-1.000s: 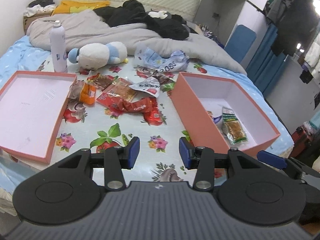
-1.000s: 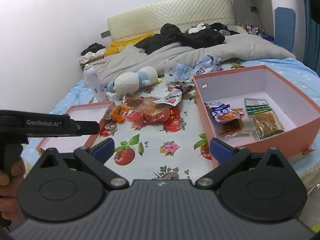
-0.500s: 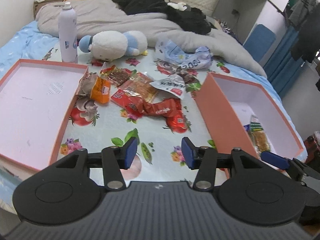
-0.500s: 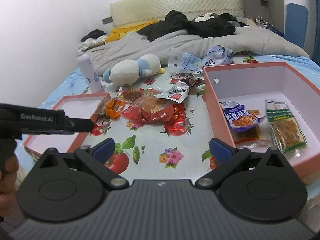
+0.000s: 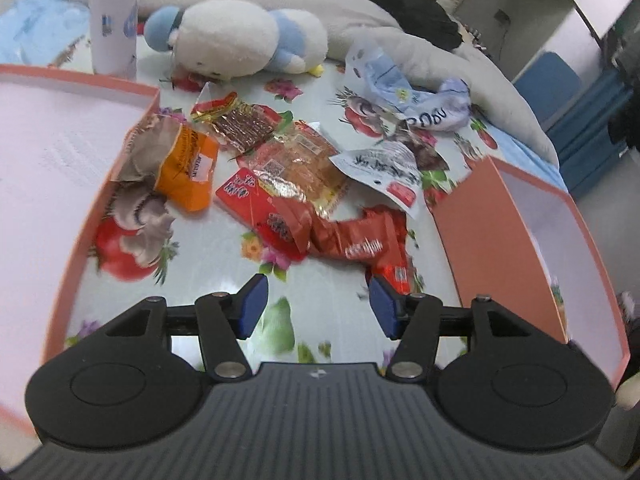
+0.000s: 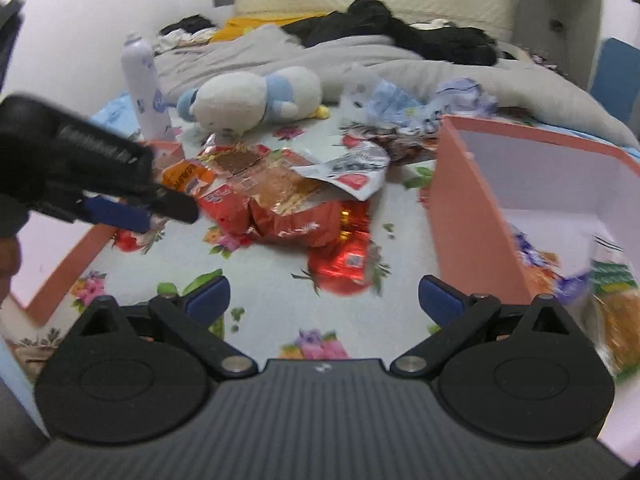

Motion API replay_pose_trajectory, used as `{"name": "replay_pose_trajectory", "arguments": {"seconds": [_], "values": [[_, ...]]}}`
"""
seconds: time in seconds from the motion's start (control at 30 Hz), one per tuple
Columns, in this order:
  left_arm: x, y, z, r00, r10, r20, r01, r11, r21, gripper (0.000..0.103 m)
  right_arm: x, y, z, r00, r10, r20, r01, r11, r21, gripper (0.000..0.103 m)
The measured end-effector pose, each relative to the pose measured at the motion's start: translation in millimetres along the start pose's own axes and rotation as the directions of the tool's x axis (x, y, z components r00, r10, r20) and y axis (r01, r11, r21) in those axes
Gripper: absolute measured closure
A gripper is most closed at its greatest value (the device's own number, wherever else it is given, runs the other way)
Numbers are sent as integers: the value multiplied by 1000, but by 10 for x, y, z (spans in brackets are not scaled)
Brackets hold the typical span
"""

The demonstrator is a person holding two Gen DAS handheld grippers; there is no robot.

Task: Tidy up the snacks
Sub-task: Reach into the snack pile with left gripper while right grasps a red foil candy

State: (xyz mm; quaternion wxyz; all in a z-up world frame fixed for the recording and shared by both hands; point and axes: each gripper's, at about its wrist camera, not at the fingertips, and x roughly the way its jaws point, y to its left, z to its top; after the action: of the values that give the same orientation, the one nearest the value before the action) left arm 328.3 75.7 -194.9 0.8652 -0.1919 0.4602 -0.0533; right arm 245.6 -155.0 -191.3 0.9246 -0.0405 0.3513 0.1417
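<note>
A: Two grippers are pointed down at one heap of snacks (image 5: pixel 304 184), which is spread on the flowered cloth (image 5: pixel 224 280) of the bed between the lid (image 5: pixel 40 168) and the box (image 5: pixel 480 232). Which is placed nearer?

B: From left to right it is read so. The left gripper (image 5: pixel 316 308) is held low over the cloth, its jaws part-way apart and opening, with nothing between them. The red packet (image 5: pixel 360 240) is seen just ahead of them and a little to the right, near the right fingertip. Its long axis is laid roughly across the view, so it would be met side-on by the jaws.

A: And the right gripper (image 6: pixel 324 300)?

B: Its jaws are spread wide and nothing is held. The same red packet (image 6: pixel 344 264) lies straight ahead between the fingertips, close in. The left gripper (image 6: pixel 136 208) is seen from here at the heap's left edge, by the orange packet (image 6: pixel 188 176).

A: So which is judged better placed?

B: Both are near; the red packet is centred better for the right one, and the box, where a few snacks are already laid, is on that side too. The orange packet (image 5: pixel 188 168) is left to the other.
</note>
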Motion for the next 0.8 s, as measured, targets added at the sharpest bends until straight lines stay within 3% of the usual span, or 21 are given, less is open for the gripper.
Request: {"name": "replay_pose_trajectory", "arguments": {"seconds": [0.2,0.53,0.7,0.8], "values": [[404,88,193,999,-31,-22,30,999,-45,42,478,71,72,1000,-10,-5,10,999,-33,1],[846,120,381,998,-57,-38,56,998,-41,44,1162,69,93,995,-100,8,100,985,-142,1],[985,75,359,1000,-10,-17,10,1000,-5,53,1295,92,144,994,-99,47,105,983,-150,1],[1100,106,335,998,-13,-60,11,1000,-18,71,1323,83,160,996,-79,44,84,988,-130,6]]}}
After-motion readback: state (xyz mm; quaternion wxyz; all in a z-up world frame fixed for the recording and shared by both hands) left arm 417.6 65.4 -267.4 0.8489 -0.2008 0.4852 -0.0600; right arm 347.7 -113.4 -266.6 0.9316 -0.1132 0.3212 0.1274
